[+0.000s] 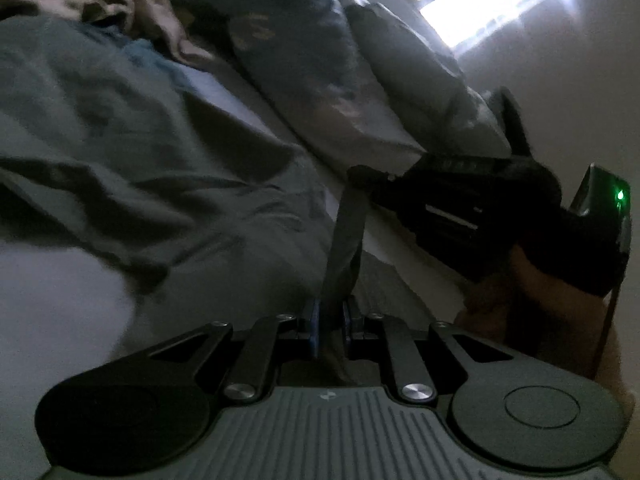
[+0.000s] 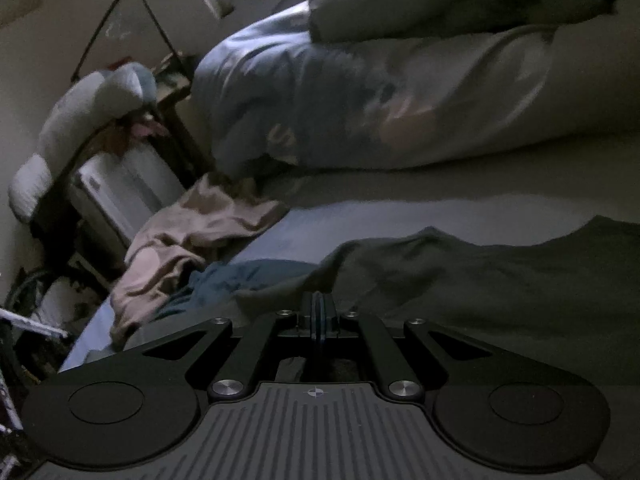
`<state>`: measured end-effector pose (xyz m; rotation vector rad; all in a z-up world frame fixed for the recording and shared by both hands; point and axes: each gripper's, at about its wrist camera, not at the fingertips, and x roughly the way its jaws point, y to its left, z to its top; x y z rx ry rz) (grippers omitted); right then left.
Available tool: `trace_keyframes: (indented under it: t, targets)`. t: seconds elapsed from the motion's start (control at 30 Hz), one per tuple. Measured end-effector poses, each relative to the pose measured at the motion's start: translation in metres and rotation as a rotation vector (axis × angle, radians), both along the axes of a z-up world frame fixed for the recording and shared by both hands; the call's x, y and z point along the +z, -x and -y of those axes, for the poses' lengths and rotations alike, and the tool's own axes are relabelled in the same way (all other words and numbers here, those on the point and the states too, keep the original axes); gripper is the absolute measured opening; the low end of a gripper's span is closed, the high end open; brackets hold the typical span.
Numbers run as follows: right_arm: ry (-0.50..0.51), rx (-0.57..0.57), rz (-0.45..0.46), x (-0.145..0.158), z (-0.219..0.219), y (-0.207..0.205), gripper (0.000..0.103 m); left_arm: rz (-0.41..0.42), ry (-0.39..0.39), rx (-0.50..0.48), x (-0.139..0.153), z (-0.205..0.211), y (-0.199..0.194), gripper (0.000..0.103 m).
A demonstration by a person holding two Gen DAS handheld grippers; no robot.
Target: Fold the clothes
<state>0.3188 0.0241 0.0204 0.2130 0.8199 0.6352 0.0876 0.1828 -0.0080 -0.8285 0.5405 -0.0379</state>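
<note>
Both pinching | left gripper (image 1: 331, 322), right gripper (image 1: 362, 174) | grey garment (image 1: 160, 168)

Ahead of the right hand-held gripper (image 2: 320, 312) a band of bare bed (image 2: 400, 196) lies open beyond the dark green garment (image 2: 480, 280). The pillow (image 2: 360, 112) blocks the far side; the beige garment (image 2: 192, 232) and blue garment (image 2: 240, 276) crowd its left. A strip of cloth (image 1: 346, 240) spans between both hand-held grippers.
</note>
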Motion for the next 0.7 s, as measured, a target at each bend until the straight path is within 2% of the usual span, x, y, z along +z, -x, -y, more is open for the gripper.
trace_keyframes:
  t: [0.23, 0.4, 0.43, 0.53, 0.6, 0.63, 0.7]
  targets:
    - [0.054, -0.006, -0.01, -0.019, -0.026, -0.008, 0.003, -0.037, 0.028, 0.039, -0.012, -0.012, -0.001, 0.014]
    - [0.088, -0.009, -0.038, -0.032, -0.031, -0.015, 0.006, -0.081, 0.031, 0.056, -0.018, -0.019, -0.005, 0.019]
    - [0.087, -0.007, -0.039, -0.032, -0.031, -0.015, 0.007, -0.085, 0.026, 0.067, -0.017, -0.022, -0.001, 0.023]
    - [0.092, -0.013, -0.038, -0.032, -0.034, -0.017, 0.01, -0.09, 0.036, 0.127, -0.016, -0.036, 0.009, 0.023]
    - [0.084, -0.01, -0.033, -0.029, -0.036, -0.016, 0.022, -0.083, 0.04, 0.169, -0.011, -0.048, 0.018, 0.024]
    - [0.078, -0.013, -0.023, -0.026, -0.038, -0.014, 0.035, -0.077, 0.045, 0.192, -0.008, -0.054, 0.024, 0.024]
    - [0.056, -0.009, -0.001, -0.02, -0.042, -0.011, 0.05, -0.06, 0.049, 0.238, -0.001, -0.064, 0.035, 0.028]
